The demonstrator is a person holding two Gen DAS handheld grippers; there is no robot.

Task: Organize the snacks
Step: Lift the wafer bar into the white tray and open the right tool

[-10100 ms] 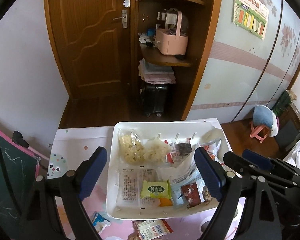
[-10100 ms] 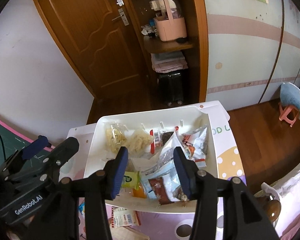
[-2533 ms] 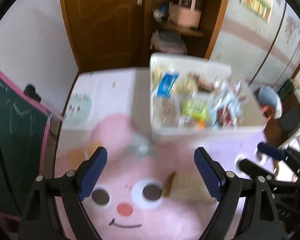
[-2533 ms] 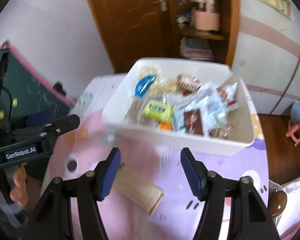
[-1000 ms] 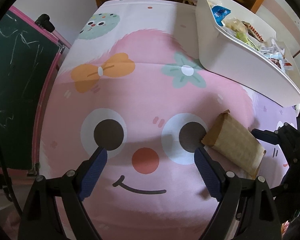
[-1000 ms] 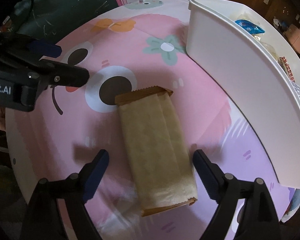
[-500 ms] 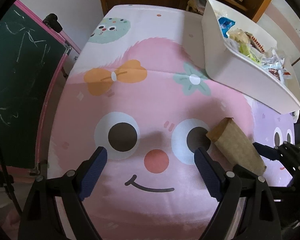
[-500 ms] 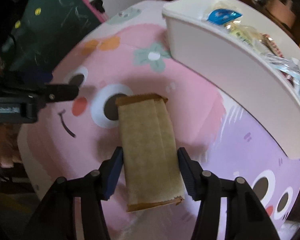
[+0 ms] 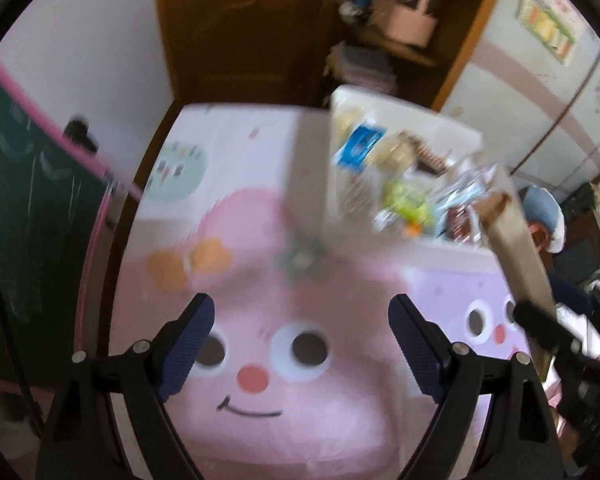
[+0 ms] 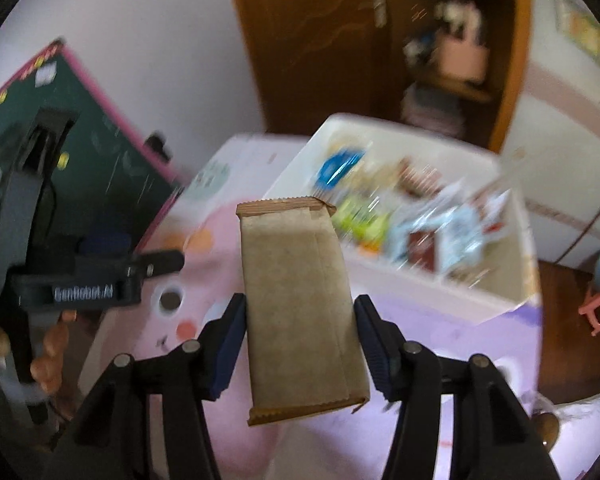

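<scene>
Motion blur smears the contents of the white plastic bin [image 10: 440, 288] beyond the flat brown paper snack packet [image 10: 300, 308], which the right gripper [image 10: 300, 344] pinches above the table; the left gripper [image 9: 300, 344] gapes empty

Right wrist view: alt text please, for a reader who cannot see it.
The right gripper clamps a brown paper snack packet above a pink cartoon tablecloth. Beyond, blurred, sits a white bin of snacks.
</scene>
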